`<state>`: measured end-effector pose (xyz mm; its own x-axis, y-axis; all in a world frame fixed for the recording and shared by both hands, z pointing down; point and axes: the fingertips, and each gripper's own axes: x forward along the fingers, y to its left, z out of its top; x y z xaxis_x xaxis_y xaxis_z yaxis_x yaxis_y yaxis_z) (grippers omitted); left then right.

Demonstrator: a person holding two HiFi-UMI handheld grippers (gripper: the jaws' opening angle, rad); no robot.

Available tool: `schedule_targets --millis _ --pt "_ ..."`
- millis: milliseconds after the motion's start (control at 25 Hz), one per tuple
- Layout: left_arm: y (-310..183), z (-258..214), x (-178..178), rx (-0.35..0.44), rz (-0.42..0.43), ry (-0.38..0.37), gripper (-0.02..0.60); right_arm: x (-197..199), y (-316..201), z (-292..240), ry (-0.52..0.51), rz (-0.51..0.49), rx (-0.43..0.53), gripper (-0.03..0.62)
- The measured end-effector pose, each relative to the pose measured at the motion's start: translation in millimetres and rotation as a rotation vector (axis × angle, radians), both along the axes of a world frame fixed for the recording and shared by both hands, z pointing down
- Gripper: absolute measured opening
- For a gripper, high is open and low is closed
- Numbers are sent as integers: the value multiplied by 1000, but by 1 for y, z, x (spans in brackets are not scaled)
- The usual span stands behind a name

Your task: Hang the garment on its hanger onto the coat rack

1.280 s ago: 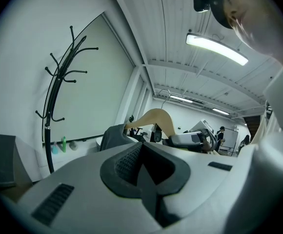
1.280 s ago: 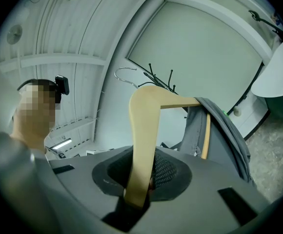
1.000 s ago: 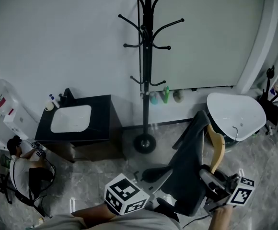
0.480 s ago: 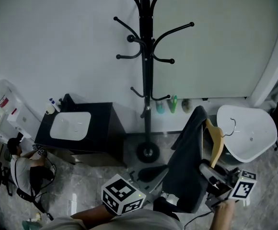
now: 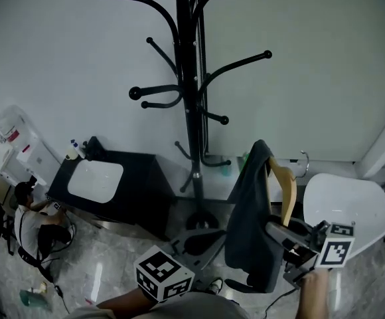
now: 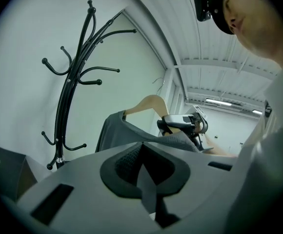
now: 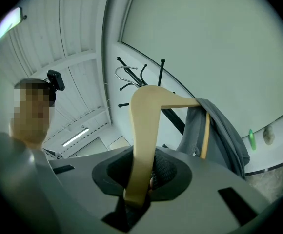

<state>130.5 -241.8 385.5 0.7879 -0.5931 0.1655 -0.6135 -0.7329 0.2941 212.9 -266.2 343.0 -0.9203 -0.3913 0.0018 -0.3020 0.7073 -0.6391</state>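
Note:
The black coat rack (image 5: 189,111) stands against the white wall, its curved hooks spreading left and right. A dark grey garment (image 5: 249,224) hangs on a wooden hanger (image 5: 286,190) just right of the pole, below the hooks. The hanger's metal hook (image 5: 304,159) points to the right and is free. My right gripper (image 5: 287,239) is shut on the hanger's wooden arm (image 7: 142,140), holding it upright, with the rack (image 7: 173,118) behind it. My left gripper (image 6: 142,167) is low at the bottom centre, jaws together and empty; its marker cube (image 5: 164,275) shows in the head view.
A black vanity with a white sink (image 5: 96,181) stands left of the rack base (image 5: 196,221). A white basin-like unit (image 5: 348,208) is at the right. A person (image 5: 30,221) sits on the floor at far left. Small bottles (image 5: 76,150) stand by the wall.
The garment on its hanger has risen and moved left, closer to the rack pole. The rack looms larger and nearer in the head view. The left gripper stays low.

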Motion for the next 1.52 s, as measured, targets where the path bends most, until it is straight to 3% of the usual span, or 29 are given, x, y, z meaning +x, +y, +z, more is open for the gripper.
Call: schedule_targets --millis 400,600,800,1200,1520 --pt "-77 -3 14 15 -3 8 5 6 -105 -42 72 -52 35 72" --pt "-108 -12 5 42 24 24 5 -3 -155 -68 123 -50 36 72" --pt "-143 -7 -12 18 24 31 5 -17 -199 -84 145 -53 53 72" --pt "-153 -3 -18 9 -70 32 5 -39 -249 -58 266 -135 65 72" --pt "-158 0 -7 1 -112 33 5 -50 -261 -57 243 -216 67 72"
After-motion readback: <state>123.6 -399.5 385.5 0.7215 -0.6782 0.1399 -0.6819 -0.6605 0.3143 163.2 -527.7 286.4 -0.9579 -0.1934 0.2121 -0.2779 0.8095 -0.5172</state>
